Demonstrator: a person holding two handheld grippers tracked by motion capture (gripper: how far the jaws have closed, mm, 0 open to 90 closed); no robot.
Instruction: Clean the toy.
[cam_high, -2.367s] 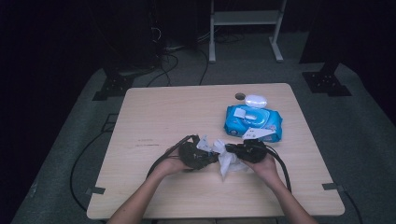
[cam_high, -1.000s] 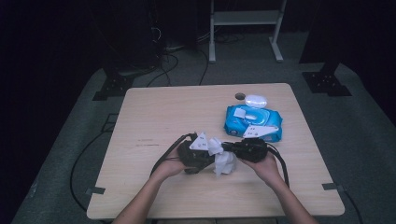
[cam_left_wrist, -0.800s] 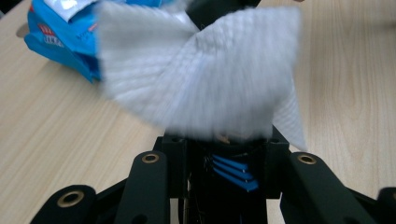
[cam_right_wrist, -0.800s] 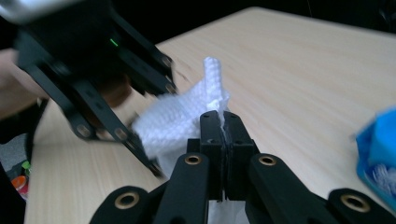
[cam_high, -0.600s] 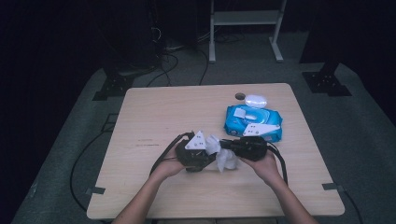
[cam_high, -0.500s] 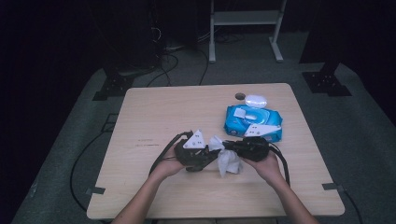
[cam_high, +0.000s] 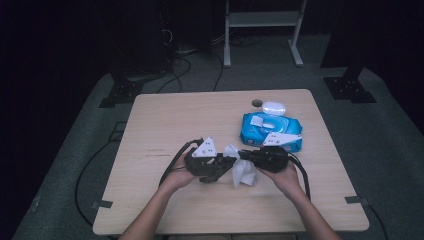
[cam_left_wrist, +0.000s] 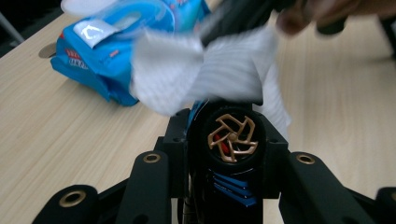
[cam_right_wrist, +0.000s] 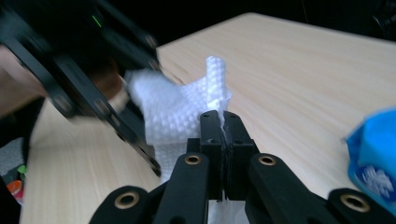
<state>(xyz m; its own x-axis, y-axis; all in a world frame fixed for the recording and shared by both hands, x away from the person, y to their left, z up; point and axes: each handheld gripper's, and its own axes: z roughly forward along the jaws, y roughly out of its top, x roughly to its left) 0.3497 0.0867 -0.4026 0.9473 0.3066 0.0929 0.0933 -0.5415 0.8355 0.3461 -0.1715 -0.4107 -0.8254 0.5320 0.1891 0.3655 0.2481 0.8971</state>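
Near the table's front middle, my left gripper (cam_high: 220, 167) is shut on a small black round object (cam_left_wrist: 232, 140) with a bronze pinwheel face and blue stripes. My right gripper (cam_high: 246, 159) faces it from the right, shut on a white wipe (cam_high: 242, 170). In the right gripper view the wipe (cam_right_wrist: 182, 107) sticks up from between the closed jaws of my right gripper (cam_right_wrist: 223, 128), with the left gripper (cam_right_wrist: 93, 70) blurred just behind. In the left gripper view the wipe (cam_left_wrist: 210, 70) drapes over the far side of the object, which my left gripper (cam_left_wrist: 229, 140) clamps.
A blue pack of wipes (cam_high: 271, 130) lies behind the right gripper, with a small white oval thing (cam_high: 274, 107) and a dark round disc (cam_high: 257, 103) beyond it. The wooden table (cam_high: 165, 120) has bare room on its left half. Cables trail from both grippers.
Since the earliest frame the wipe has bunched up and hangs lower between the grippers, and the left gripper's grey plate has turned up. Over the last second both hands barely shifted.
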